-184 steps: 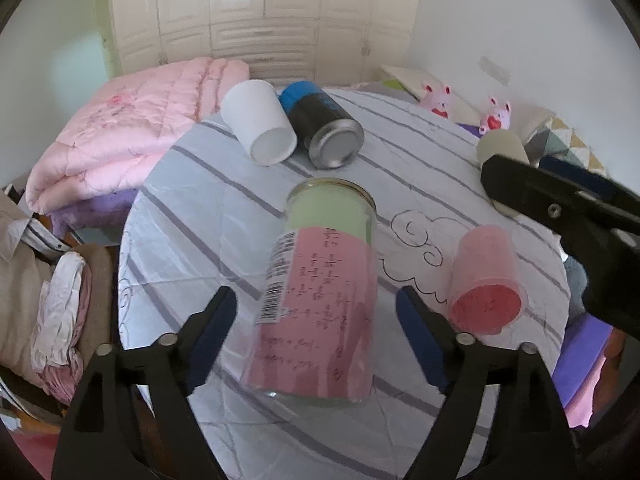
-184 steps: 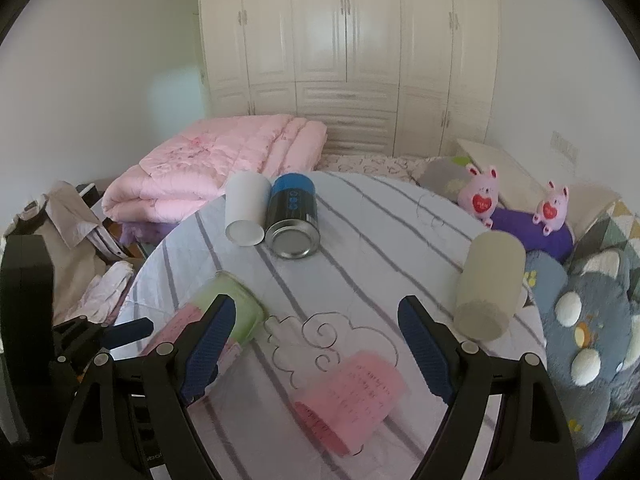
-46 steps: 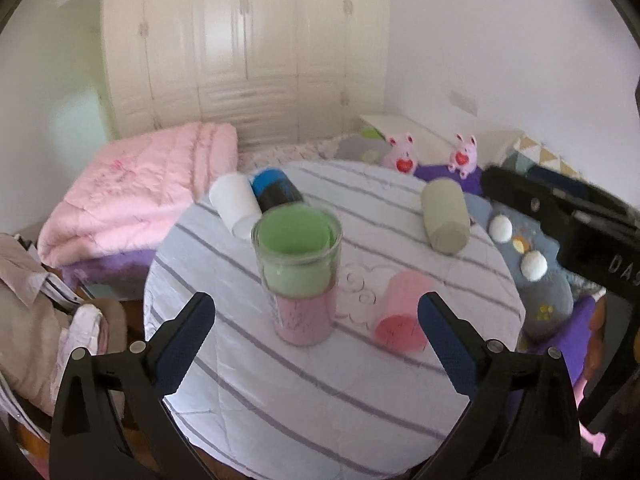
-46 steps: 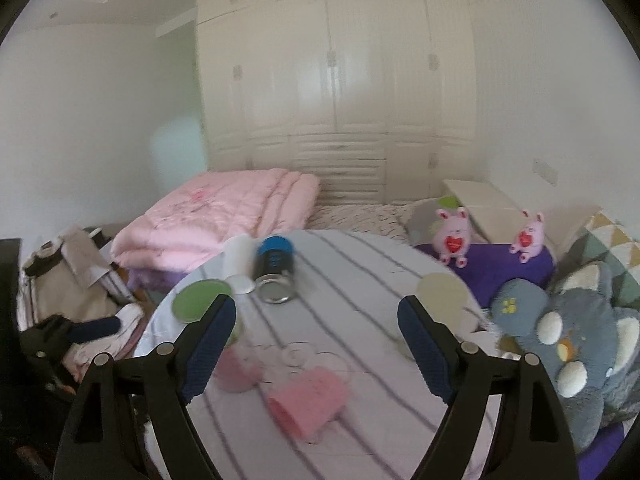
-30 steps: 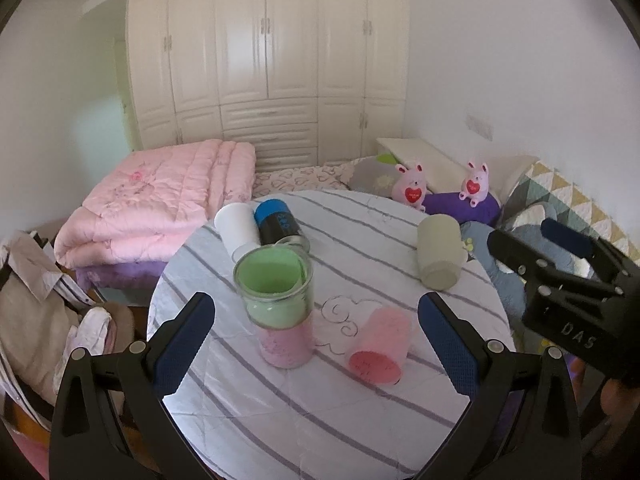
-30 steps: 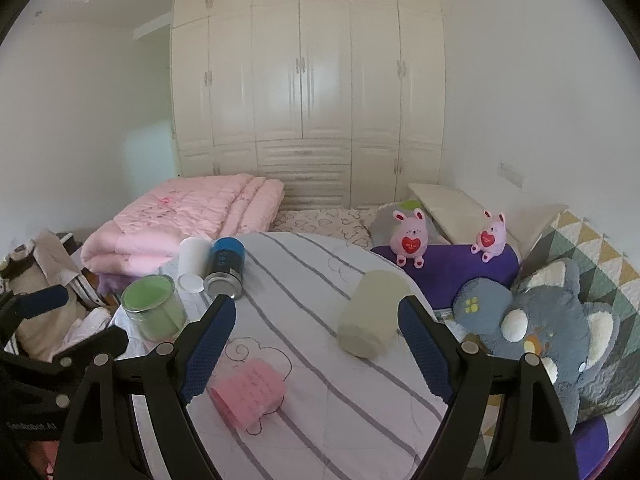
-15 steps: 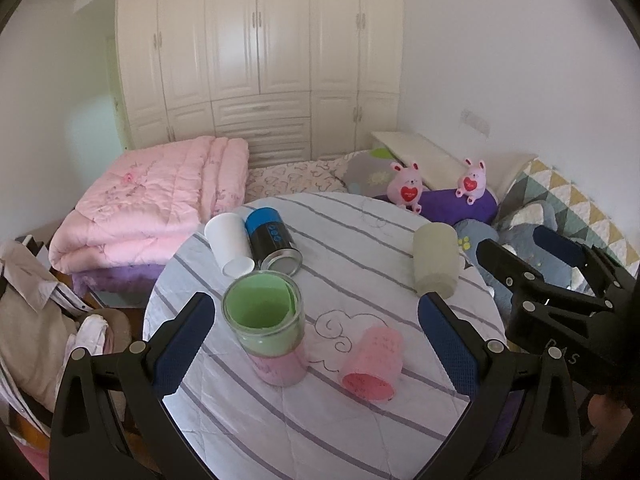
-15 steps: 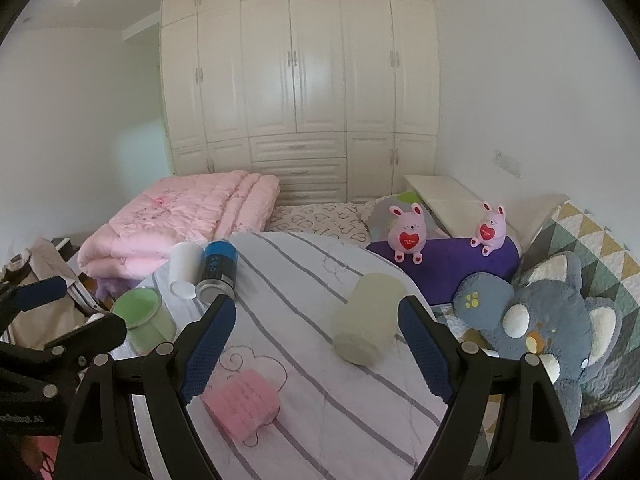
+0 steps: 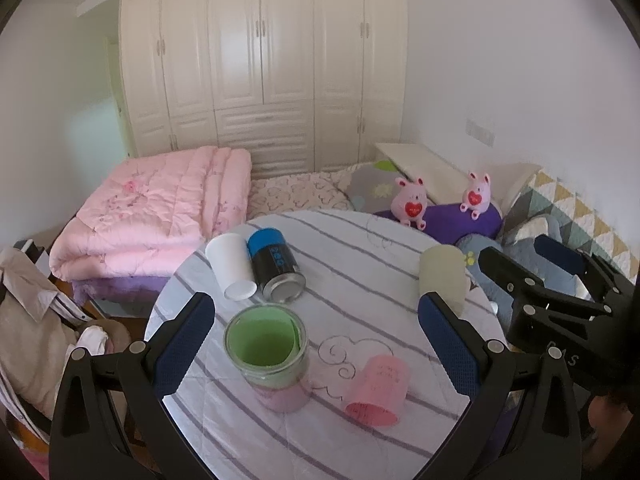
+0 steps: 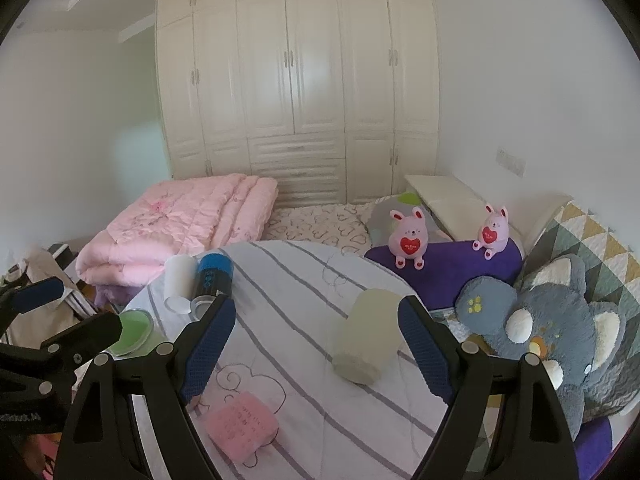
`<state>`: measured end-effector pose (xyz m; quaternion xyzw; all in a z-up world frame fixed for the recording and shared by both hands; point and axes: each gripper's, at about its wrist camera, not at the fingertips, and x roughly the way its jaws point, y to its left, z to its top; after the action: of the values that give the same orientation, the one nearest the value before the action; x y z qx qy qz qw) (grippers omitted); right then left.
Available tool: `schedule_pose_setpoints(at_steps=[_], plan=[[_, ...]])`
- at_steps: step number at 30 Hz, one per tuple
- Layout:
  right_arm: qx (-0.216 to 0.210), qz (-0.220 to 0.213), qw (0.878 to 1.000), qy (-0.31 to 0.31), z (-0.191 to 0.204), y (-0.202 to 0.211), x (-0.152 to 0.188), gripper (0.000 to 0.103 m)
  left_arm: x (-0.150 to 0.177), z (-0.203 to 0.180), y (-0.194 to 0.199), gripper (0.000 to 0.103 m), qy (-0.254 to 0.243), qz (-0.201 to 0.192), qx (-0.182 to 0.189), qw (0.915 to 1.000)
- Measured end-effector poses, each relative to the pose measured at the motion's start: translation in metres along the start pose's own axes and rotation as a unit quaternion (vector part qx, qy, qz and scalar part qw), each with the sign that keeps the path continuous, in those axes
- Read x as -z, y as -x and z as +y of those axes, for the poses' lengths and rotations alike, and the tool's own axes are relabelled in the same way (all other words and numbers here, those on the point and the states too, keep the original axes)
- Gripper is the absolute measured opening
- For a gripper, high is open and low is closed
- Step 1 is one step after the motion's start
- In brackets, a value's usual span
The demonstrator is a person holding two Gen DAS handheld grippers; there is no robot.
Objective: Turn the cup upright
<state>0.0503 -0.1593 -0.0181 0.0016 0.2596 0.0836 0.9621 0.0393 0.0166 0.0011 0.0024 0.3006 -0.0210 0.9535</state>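
A round tabletop (image 9: pixel 360 240) with a white cloth striped in purple stands beside a bed. On it the glass jar (image 9: pixel 269 354), lined green above and pink below, stands upright with its open mouth facing up, near the tabletop's left edge. Just to its right a pink cup (image 9: pixel 378 386) lies on its side, next to a swirling cloud drawn on the cloth. At the far left edge a white cup (image 9: pixel 231 266) and a blue-topped black can (image 9: pixel 276 266) lie on their sides, touching each other. A pale green cup (image 10: pixel 370 338) lies on its side toward the right edge of the tabletop, well apart from the jar.

The left gripper (image 9: pixel 314 346) hangs above the near side of the tabletop with its blue-padded fingers (image 9: pixel 182 342) spread wide, holding nothing; the jar and the pink cup show between them in its own view, but the fingers are clear of both. The right gripper (image 10: pixel 316 346) is likewise spread wide and empty, and the pale green cup sits between its fingers (image 10: pixel 424 354) in its camera view, with no contact that I can see.

Behind the tabletop a folded pink quilt (image 10: pixel 188 224) lies on the bed. Two pink bunny toys (image 10: pixel 410 242) sit on a purple cushion (image 10: pixel 444 266), and a grey plush toy (image 10: pixel 556 330) lies to the right. White wardrobe doors (image 10: pixel 296 80) fill the back wall.
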Motion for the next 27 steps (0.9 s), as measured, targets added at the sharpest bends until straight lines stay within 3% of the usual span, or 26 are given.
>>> schedule_pose_setpoints(at_steps=[15, 27], plan=[[-0.001, 0.0, 1.0, 0.005, 0.0012, -0.0044, -0.0005, 0.085, -0.0014, -0.0059, 0.0049, 0.103, -0.016, -0.042, -0.008, 0.9989], [0.006, 0.001, 1.0, 0.016, 0.0069, -0.0066, 0.001, 0.085, 0.0003, -0.0064, 0.0035, 0.103, -0.016, -0.04, -0.009, 0.999]])
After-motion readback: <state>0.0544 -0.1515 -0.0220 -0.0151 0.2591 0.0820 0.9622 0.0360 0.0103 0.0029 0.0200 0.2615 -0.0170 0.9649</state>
